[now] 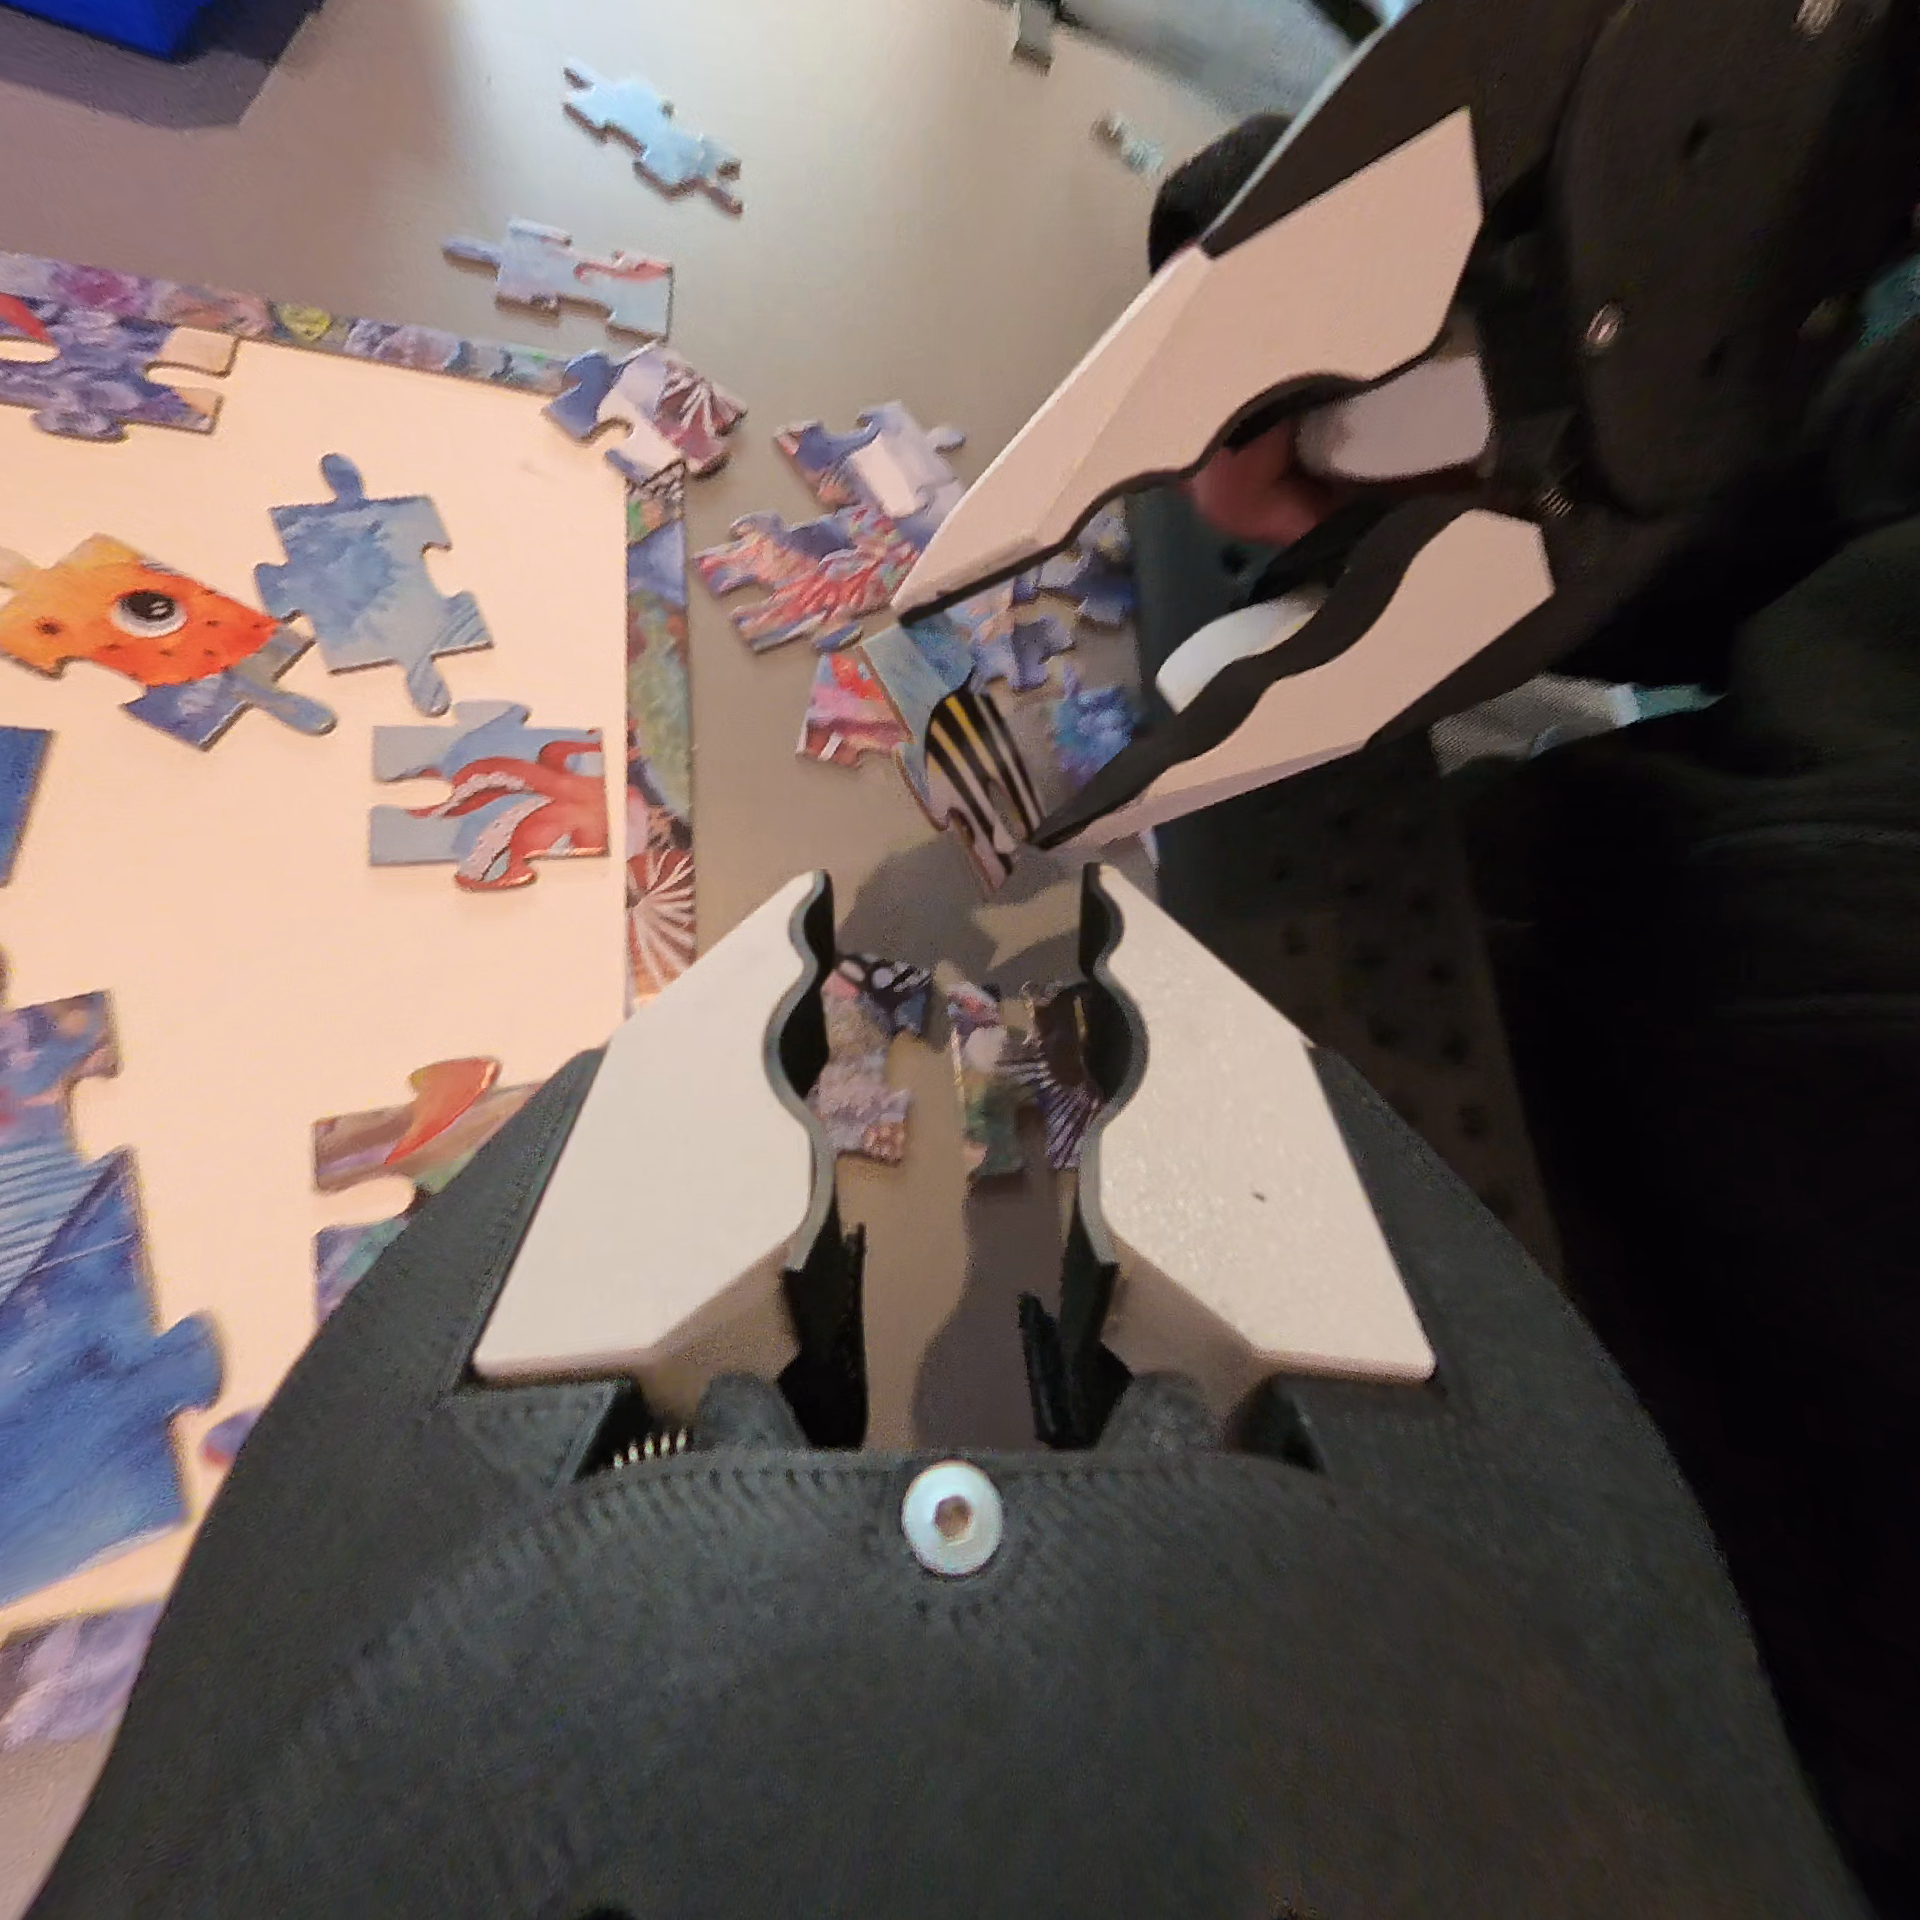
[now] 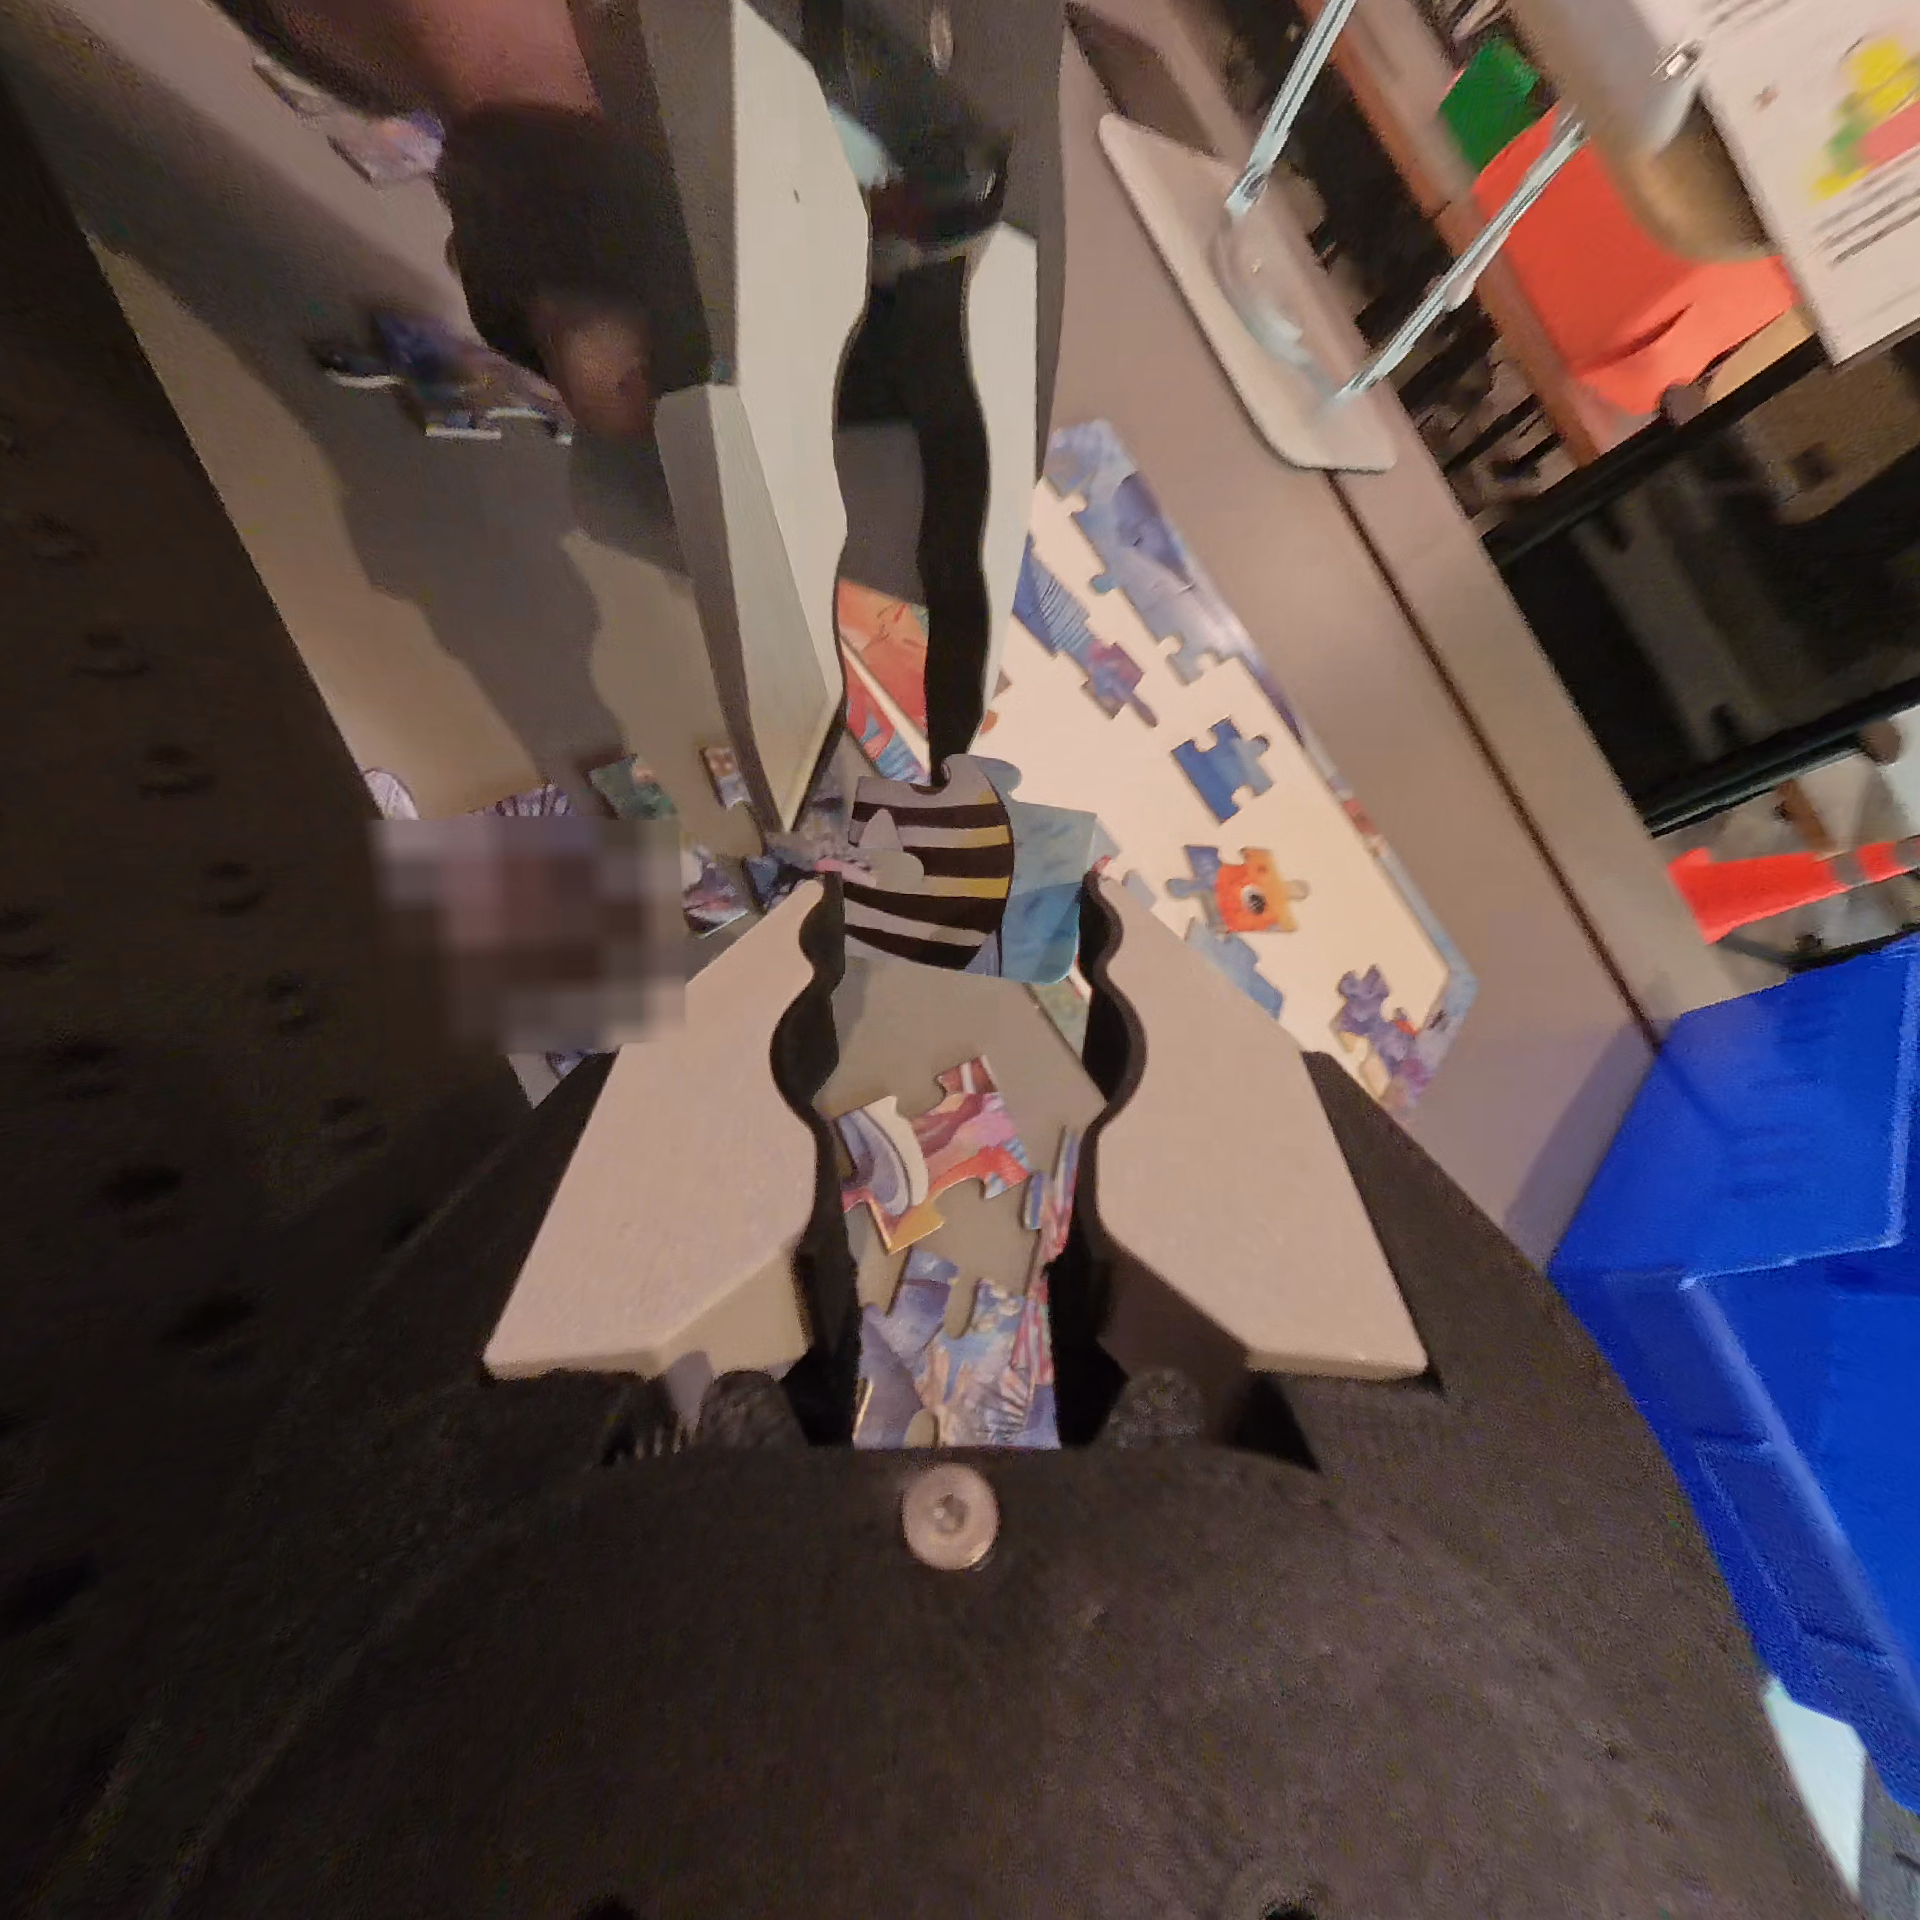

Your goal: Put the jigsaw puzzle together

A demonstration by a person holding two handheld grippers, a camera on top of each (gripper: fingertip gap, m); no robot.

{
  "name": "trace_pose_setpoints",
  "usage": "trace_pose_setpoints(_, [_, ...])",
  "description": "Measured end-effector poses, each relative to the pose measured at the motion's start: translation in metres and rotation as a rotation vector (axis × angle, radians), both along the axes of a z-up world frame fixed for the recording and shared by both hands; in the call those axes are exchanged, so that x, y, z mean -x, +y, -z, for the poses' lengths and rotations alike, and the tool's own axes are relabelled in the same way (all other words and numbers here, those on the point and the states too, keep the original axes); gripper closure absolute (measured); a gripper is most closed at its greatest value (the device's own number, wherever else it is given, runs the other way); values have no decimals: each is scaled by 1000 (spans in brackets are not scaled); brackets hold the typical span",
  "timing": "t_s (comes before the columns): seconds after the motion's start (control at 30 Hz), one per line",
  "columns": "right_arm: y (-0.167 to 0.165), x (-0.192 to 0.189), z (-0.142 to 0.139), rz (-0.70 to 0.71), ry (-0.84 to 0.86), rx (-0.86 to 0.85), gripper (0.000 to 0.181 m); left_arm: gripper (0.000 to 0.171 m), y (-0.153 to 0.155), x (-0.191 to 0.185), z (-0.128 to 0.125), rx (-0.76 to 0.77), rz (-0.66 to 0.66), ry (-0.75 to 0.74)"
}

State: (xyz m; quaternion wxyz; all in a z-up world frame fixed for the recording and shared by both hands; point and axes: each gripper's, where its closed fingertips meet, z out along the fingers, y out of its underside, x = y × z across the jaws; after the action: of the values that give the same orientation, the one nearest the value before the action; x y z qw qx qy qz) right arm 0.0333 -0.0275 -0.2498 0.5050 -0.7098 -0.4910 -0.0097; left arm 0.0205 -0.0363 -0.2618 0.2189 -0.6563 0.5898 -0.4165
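Handover in mid-air above loose pieces on the table: a striped puzzle piece [image 1: 961, 764] is pinched edge to edge between the fingertips of the right gripper [image 1: 971, 727]. The left gripper [image 1: 956, 883] is held just below it, fingers spread wide and gripping nothing. The puzzle board [image 1: 312, 914], partly filled, lies to the left. A clean transfer is best served if a free edge is clamped before release.
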Motion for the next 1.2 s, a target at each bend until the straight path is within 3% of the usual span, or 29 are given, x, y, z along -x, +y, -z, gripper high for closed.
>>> trace_pose_setpoints(0.23, [-1, 2, -18, -24, -28, -151, 138, 165, -16, -9, -24, 181, 70, -176])
trace_pose_setpoints(0.4, [-7, 1, -23, -72, -19, -158, 139, 171, -11, -8, -17, 141, 67, -135])
trace_pose_setpoints(0.57, [-9, -7, -25, -108, 95, 14, 147, 171, -10, -8, -14, 17, 95, -47])
trace_pose_setpoints(0.73, [-6, -14, -36, -129, 239, 149, 160, 171, -12, -15, -14, 15, 131, -10])
trace_pose_setpoints(1.03, [-3, -18, -29, -191, 359, 393, 177, 171, -5, -21, -21, -11, 132, -43])
trace_pose_setpoints(1.13, [-3, -21, -34, -228, 398, 440, 181, 160, 5, -21, -18, -44, 94, -38])
trace_pose_setpoints(1.2, [7, -33, -36, -196, 369, 426, 181, 153, 19, -15, -4, -142, 56, 41])
